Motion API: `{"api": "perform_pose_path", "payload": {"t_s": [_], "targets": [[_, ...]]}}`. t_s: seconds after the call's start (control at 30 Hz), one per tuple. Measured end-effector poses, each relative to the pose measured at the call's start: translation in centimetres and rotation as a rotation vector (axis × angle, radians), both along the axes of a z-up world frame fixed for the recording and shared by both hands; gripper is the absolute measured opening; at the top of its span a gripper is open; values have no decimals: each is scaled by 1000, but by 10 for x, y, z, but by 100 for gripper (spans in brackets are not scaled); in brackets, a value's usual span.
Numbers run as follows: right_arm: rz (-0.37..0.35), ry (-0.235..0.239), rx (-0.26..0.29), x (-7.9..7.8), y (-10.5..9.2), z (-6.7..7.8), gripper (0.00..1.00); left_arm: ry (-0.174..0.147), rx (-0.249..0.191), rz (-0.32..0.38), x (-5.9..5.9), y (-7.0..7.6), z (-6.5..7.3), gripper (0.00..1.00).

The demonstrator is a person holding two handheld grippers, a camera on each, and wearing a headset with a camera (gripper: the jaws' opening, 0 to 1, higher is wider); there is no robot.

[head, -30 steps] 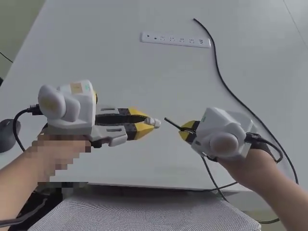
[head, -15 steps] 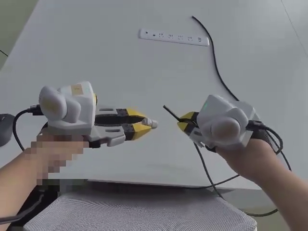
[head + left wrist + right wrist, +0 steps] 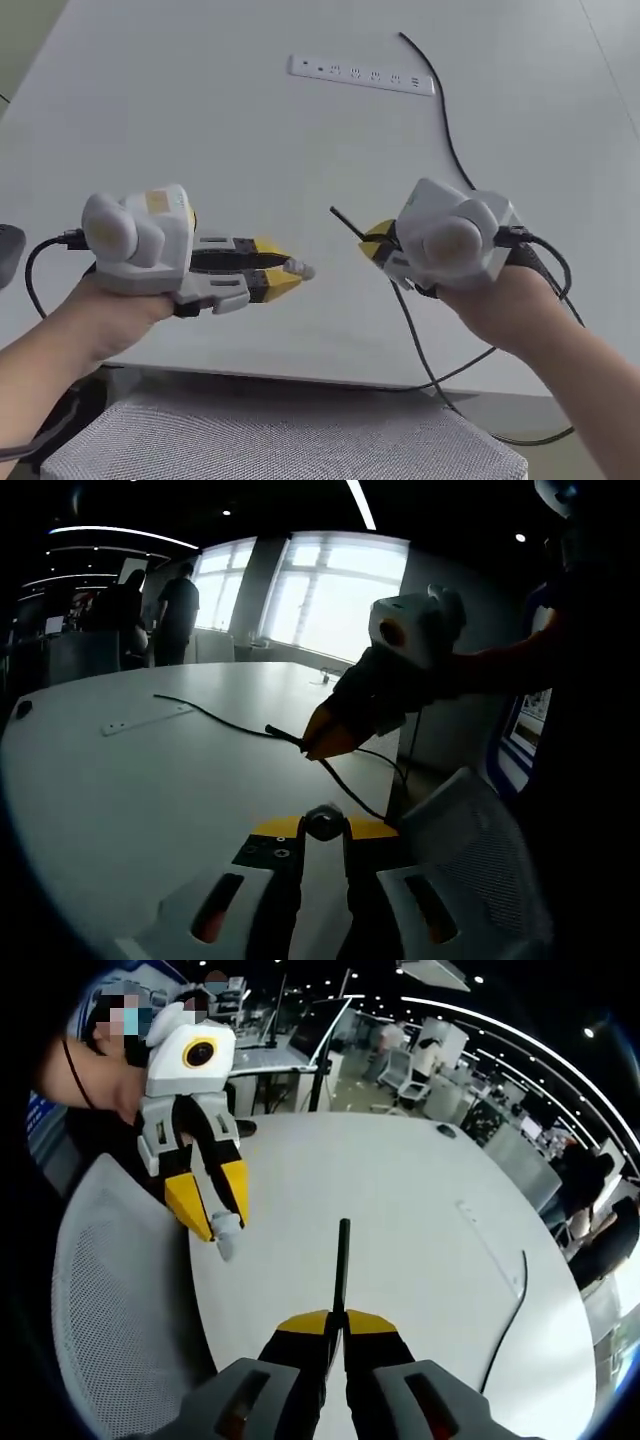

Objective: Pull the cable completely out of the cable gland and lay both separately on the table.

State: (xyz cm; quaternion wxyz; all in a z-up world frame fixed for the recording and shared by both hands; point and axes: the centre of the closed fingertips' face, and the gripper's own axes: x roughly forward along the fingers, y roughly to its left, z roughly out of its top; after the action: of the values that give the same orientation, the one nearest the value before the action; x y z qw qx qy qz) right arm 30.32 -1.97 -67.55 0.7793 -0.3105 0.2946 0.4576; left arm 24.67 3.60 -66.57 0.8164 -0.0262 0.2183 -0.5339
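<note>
Cable gland: small, pale grey-white. End-on in the left gripper view it's round with a darker centre. It's clamped between the yellow jaw tips of the left gripper, with the jaws pressed onto it and the gland poking just past the tips.

Cable: thin, black, fully out of the gland. The right gripper has its jaws closed on it just behind a short, straight free end. In the head view that stub points up-left, roughly toward the gland. The stub tip and gland are near each other but apart, not touching. The rest of the cable droops below the right gripper and runs past the near edge of the table.

Both grippers are held over the near edge of the white table, tips facing each other, with neither the gland nor the cable stub lying on it.

Writing: there's a yellowish sticker on top of the left gripper, but it's too small to read. Markings on the white power strip at the far side are also illegible. Its black cord curves across the table toward the right gripper.

A grey mesh chair sits below the table edge.
</note>
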Motion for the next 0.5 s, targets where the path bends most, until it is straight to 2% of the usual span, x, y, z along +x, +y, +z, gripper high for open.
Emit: {"api": "perform_pose_path", "payload": {"t_s": [0.27, 0.33, 0.37, 0.5], "targets": [[4, 19, -12, 14, 13, -3, 0, 33, -17, 29, -4, 11, -17, 15], [3, 25, -23, 19, 16, -6, 0, 52, -30, 38, -4, 14, -21, 15], [4, 28, -29, 20, 17, -7, 0, 75, -49, 45, -5, 15, -23, 15], [3, 26, -34, 30, 24, -7, 0, 82, -57, 69, -3, 23, -28, 15]]}}
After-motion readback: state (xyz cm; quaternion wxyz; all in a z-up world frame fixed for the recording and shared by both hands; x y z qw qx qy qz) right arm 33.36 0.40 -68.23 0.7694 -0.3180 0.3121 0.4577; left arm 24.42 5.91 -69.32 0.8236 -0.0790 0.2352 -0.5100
